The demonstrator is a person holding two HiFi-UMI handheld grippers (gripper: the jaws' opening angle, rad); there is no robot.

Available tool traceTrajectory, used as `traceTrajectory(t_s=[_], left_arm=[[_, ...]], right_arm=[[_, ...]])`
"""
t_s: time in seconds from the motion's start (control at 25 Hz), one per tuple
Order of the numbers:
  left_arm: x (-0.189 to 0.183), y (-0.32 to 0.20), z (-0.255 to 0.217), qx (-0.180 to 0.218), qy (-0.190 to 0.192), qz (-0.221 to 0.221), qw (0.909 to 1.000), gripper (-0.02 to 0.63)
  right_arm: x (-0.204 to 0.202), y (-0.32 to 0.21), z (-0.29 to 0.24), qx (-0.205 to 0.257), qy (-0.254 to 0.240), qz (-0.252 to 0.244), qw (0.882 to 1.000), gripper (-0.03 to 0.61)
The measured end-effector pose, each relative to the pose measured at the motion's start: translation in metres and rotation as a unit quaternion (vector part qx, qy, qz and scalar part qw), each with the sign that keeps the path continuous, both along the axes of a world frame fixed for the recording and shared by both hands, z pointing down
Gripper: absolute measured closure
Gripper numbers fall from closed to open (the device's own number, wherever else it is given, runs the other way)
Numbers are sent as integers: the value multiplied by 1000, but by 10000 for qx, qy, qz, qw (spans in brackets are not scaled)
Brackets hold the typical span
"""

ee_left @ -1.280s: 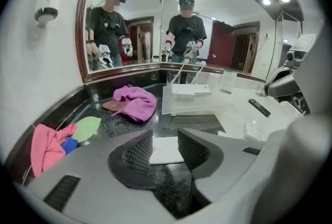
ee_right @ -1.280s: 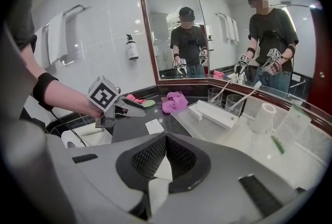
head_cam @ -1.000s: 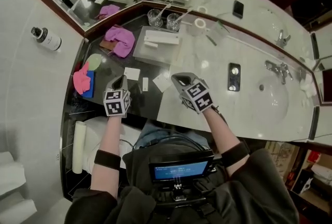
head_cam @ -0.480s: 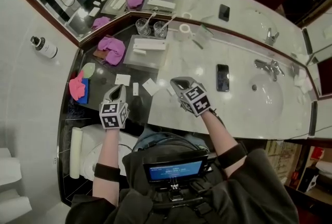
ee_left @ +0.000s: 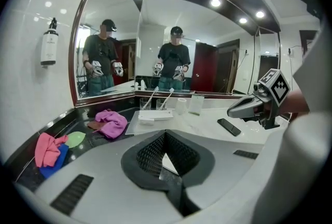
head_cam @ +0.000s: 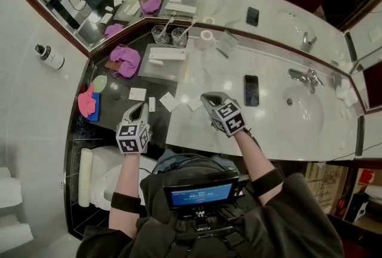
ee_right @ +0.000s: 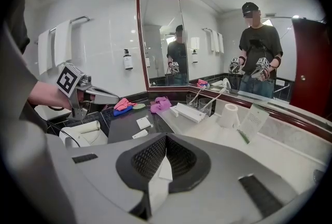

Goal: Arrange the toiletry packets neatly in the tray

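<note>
White marble counter (head_cam: 274, 131): the clear rectangular tray (head_cam: 156, 73) sits near the mirror, a long white box (head_cam: 167, 54) lengthwise inside. Your left gripper (head_cam: 139, 108) and right gripper (head_cam: 206, 97) are closed. Loose flat white packets (head_cam: 137, 94) lie before them, the narrow one (head_cam: 151, 104) pointing mirrorward.

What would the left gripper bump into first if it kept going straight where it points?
Probably the tray, near the box lying in it: the left gripper aims there. Depth is hard to judge, and its own body hides what lies nearer.
</note>
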State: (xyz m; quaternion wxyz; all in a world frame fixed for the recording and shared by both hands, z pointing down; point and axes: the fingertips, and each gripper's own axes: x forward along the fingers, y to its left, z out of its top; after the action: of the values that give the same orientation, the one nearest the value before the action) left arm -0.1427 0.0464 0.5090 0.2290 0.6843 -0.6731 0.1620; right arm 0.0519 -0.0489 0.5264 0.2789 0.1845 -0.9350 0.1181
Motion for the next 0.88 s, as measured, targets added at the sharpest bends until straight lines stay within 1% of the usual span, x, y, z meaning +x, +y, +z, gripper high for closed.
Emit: traceTrajectory(t_s=[0.32,0.56,0.72,0.8,0.88], left_arm=[[-9,1,-10,123,-33,-39,9999,614],[-22,-5,-8,125,-15,-34,9999,614],[-32,-12,-4,46,-17,-6,10000,614],[-37,-18,-1,14,-27,7,10000,614],[-42,-24,1,-1,-27,19,10000,614]], right_arm=[[-14,4,3,-72,51,-91,9999,566],[-45,-8,4,168,205,-230,9994,554],[-76,-24,12,326,453,-491,9972,477],[-94,-33,18,352,563,-637,9958,406],[-112,-43,26,396,681,-767,9939,362]])
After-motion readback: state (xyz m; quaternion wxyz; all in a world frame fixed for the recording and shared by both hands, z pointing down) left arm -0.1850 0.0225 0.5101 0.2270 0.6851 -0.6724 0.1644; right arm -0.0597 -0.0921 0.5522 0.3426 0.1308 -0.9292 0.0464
